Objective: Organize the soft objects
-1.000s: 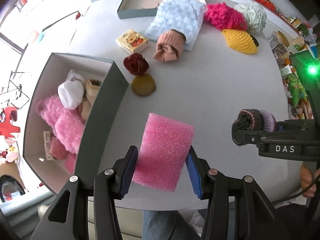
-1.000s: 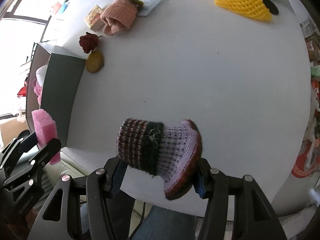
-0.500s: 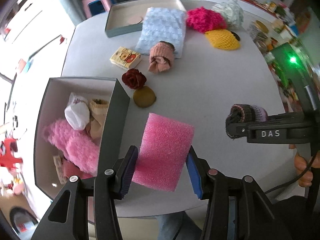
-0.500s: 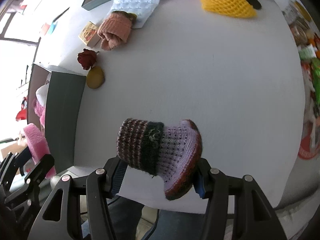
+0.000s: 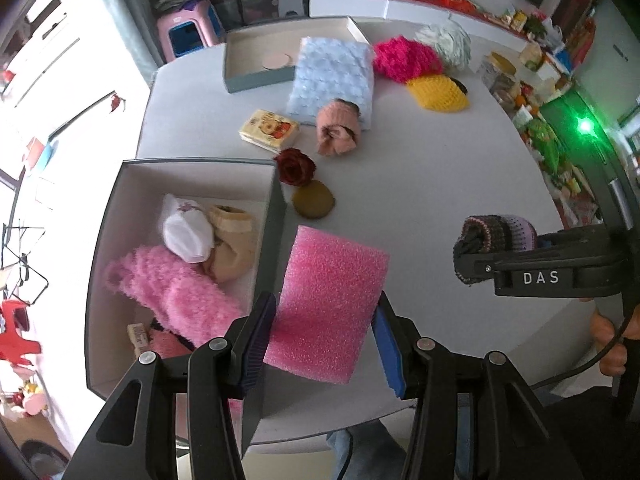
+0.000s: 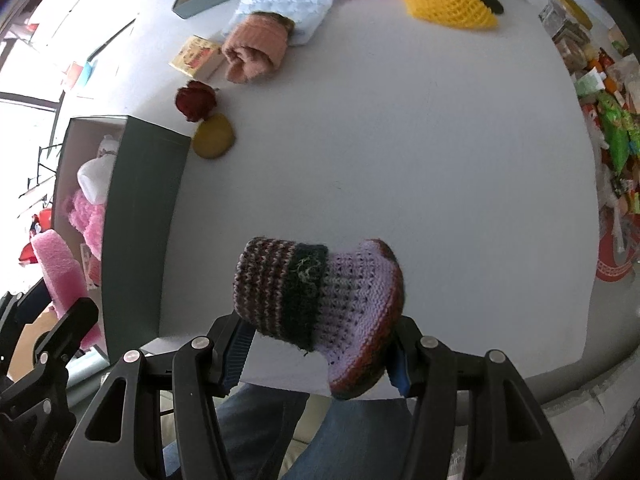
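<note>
My left gripper (image 5: 324, 336) is shut on a pink foam block (image 5: 330, 300), held above the table just right of the open grey box (image 5: 276, 200). That box holds a pink fluffy piece (image 5: 172, 292), a white cap (image 5: 186, 236) and a beige bootie (image 5: 232, 244). My right gripper (image 6: 318, 350) is shut on a knitted purple and striped bootie (image 6: 320, 294), above the table's near edge. In the left wrist view the right gripper (image 5: 472, 264) and the knitted bootie (image 5: 496, 236) show at the right. The pink foam block (image 6: 60, 268) shows at far left in the right wrist view.
On the white round table (image 5: 420, 184) lie a dark red rose (image 5: 294, 166), an olive pad (image 5: 312, 200), a yellow packet (image 5: 270, 130), a rolled peach sock (image 5: 338, 132), a light blue cloth (image 5: 334, 80), magenta fluff (image 5: 404, 58), yellow net (image 5: 438, 94), a white pouf (image 5: 446, 42) and a shallow lid tray (image 5: 256, 76).
Both grippers have risen and rolled while keeping their grip. The box and table now look farther below, and more of the box's inside shows in the left wrist view.
</note>
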The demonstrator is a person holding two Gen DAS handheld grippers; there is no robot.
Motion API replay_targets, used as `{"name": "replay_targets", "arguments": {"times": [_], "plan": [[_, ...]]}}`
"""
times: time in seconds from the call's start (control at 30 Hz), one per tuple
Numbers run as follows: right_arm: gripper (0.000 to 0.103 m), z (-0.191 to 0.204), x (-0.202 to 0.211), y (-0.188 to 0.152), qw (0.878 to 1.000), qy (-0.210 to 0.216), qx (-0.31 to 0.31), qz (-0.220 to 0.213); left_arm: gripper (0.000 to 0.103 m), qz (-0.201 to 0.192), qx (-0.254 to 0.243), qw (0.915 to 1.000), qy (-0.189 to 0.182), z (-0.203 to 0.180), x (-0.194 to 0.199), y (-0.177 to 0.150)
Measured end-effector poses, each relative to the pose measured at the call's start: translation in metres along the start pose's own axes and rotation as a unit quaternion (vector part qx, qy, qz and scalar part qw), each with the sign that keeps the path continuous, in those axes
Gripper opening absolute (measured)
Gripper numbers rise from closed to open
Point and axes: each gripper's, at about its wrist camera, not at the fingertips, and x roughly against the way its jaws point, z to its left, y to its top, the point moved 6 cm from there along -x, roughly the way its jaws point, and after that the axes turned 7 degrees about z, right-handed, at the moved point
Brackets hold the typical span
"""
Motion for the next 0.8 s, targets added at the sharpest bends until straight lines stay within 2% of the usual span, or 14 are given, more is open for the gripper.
{"name": "replay_targets", "arguments": {"times": [0.47,0.8], "plan": [[0.06,0.045,0.031,0.018,0.997,-0.035,0.054,-0.031,0.05,-0.043,0.065,0.9968,-0.016,0.041,0.018,-0.001],[0.06,0.08,0.038,0.028,0.992,-0.064,0.1,-0.033,0.05,-0.056,0.132,0.9893,-0.027,0.075,0.018,-0.011]]}}
